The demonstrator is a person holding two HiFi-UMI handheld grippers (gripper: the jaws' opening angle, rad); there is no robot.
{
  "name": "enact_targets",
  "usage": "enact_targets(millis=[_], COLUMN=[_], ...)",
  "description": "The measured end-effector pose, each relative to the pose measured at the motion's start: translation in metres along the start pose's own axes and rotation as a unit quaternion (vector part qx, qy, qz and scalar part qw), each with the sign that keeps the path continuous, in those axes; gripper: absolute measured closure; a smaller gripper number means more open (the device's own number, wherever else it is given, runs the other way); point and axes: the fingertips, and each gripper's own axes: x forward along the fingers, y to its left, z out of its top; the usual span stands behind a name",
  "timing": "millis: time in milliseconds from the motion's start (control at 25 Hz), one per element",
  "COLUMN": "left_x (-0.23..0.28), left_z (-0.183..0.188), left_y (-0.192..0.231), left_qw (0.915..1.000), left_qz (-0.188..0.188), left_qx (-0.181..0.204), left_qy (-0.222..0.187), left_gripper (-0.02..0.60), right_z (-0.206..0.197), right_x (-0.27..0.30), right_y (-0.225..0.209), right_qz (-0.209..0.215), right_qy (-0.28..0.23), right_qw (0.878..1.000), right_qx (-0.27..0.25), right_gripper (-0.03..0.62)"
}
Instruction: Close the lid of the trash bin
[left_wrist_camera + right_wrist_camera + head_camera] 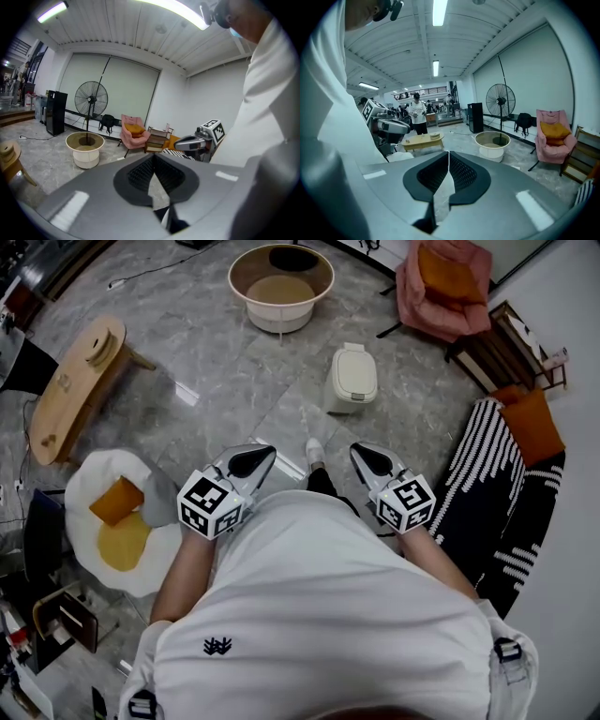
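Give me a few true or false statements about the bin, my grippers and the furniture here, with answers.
1. The left gripper and the right gripper are both shut and hold nothing. True.
2. The right gripper touches the bin. False: the bin stands on the floor ahead, apart from both grippers.
3. An orange cushion lies on the pink chair. True.
4. The wooden table is on the person's right. False: it is on the left.

Grey marble floor (216, 343); pink armchair (427, 310), wooden bench (70, 390), standing fan (91, 99), perhaps a blind behind.
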Motion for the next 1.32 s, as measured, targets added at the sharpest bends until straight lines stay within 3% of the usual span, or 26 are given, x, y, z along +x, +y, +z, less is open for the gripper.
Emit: enact_targets(millis=[680,1320], left_x=[0.020,0.024], left_z=[-0.002,-0.002], left_y=[0.000,0.004], left_qw=[0.9998,0.9999], left_qz=[-0.015,0.002], left_qx=[-0.006,-0.011], left_qy=[0.009,0.009], left_gripper=[0.525,0.525], right_z=[-0.012,-0.010], right_x=[-0.003,0.008], right_y=[-0.009,-0.021], right_qz=[-0.007,0.007], right_qy=[0.015,0.024], right_qw=[1.000,1.000], right_qx=[-0.001,-0.014], right_gripper=[0.589,0.589])
